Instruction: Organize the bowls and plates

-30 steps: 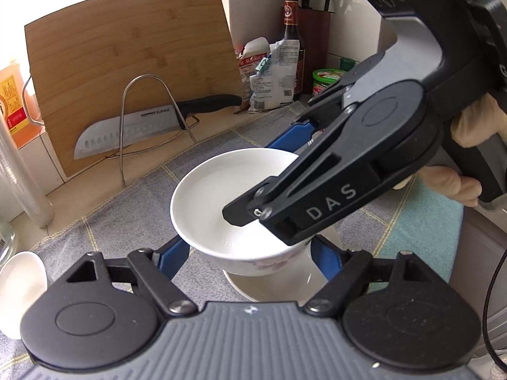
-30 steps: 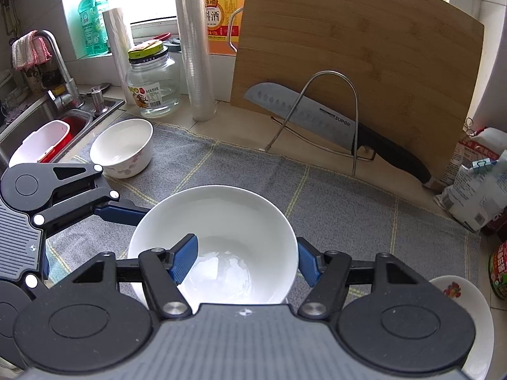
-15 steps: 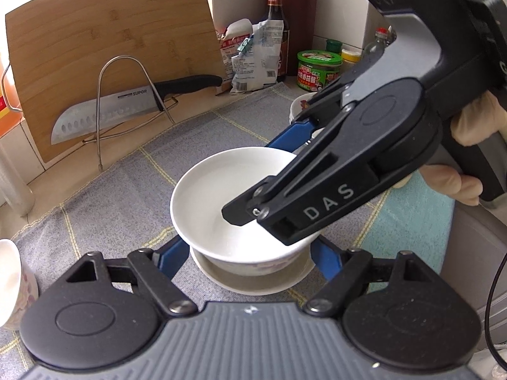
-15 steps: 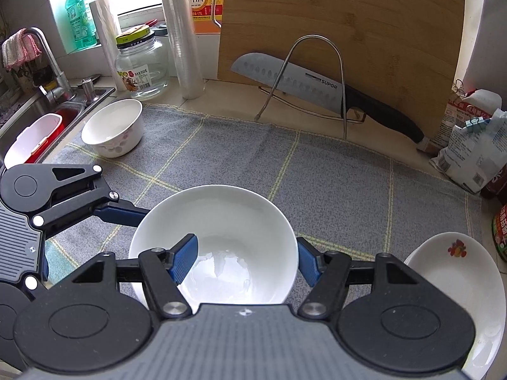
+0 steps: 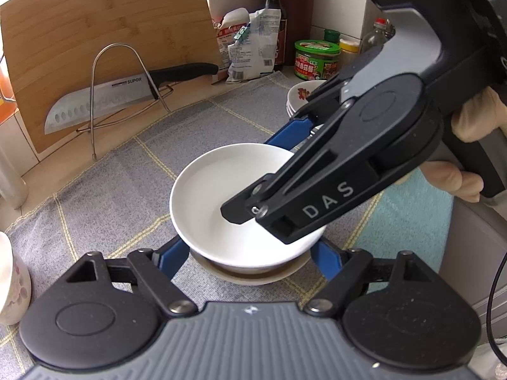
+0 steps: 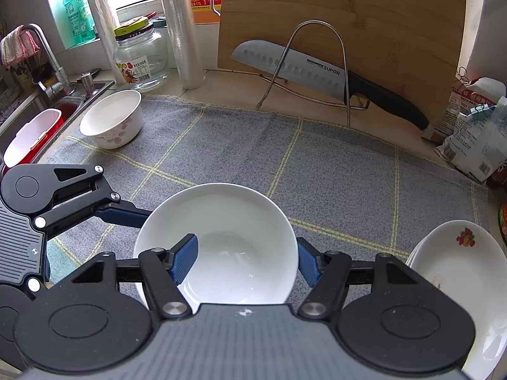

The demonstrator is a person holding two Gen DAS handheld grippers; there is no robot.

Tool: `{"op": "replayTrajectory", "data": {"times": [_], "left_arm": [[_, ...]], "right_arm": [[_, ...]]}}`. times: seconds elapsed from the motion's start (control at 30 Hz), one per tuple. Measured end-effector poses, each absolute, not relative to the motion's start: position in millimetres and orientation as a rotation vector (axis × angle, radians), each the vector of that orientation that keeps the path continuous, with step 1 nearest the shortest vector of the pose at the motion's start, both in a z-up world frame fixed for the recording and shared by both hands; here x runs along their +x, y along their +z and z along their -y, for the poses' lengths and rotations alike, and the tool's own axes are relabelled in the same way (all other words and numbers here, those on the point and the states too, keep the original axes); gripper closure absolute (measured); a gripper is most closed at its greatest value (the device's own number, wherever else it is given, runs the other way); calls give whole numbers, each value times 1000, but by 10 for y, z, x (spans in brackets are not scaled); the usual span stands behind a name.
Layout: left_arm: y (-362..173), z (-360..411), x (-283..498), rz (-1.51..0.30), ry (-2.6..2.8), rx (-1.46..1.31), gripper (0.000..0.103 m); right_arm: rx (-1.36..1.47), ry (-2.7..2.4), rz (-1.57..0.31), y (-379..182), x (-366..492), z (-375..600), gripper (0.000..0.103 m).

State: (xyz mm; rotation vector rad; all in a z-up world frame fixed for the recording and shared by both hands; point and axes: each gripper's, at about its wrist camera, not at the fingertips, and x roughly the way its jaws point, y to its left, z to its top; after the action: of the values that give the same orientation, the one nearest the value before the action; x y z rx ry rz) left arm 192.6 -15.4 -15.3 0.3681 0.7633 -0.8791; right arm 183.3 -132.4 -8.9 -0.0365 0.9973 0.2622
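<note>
The lower front of the white bowl (image 6: 218,240) is cut off by the right gripper's (image 6: 247,261) own body in the right wrist view, and in the left wrist view its right side is covered by that gripper's black linkage. Whether the base of the bowl touches the shallow dish (image 5: 250,277) under it cannot be told, since only a thin edge of that dish is seen. The bowl is held upright, mouth up, over the grey checked cloth (image 6: 332,171) near its front edge; being round, it has no long axis. The right gripper is clamped across the bowl's wall, one blue pad (image 6: 183,258) inside against the wall and the other outside. The left gripper (image 5: 250,259) is set around the bowl low down, a blue finger (image 5: 172,258) at each side against its wall, though real pressure is hard to judge. A stack of plates (image 6: 459,269) with a fruit print is partly cut off at the right. A second bowl (image 6: 111,120) with pink flowers stands upright at the cloth's far left corner, well apart. A knife (image 6: 317,69) is laid on a wire rack (image 6: 317,63) before a wooden board (image 6: 348,9)
</note>
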Motion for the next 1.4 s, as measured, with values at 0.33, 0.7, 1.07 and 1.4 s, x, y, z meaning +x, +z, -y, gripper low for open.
{"op": "replayTrajectory", "data": {"times": [0.33,0.7,1.07,1.4], "left_arm": [[-161,152,1919,-766,-881,367,20],[-130,127,1866,-698,-882,413,13],[-28,48,1770,-617,-917,396,10],[-46,45,1622,-630,-1013,371,10]], "right_arm": [[-45,262,-999,-80,1838,1316,31],[-58,260,-969,-21,1811,1287,16],[-28,216,-932,52,1756,1376,6],[-9,185,-917,75,1685,1398,4]]}}
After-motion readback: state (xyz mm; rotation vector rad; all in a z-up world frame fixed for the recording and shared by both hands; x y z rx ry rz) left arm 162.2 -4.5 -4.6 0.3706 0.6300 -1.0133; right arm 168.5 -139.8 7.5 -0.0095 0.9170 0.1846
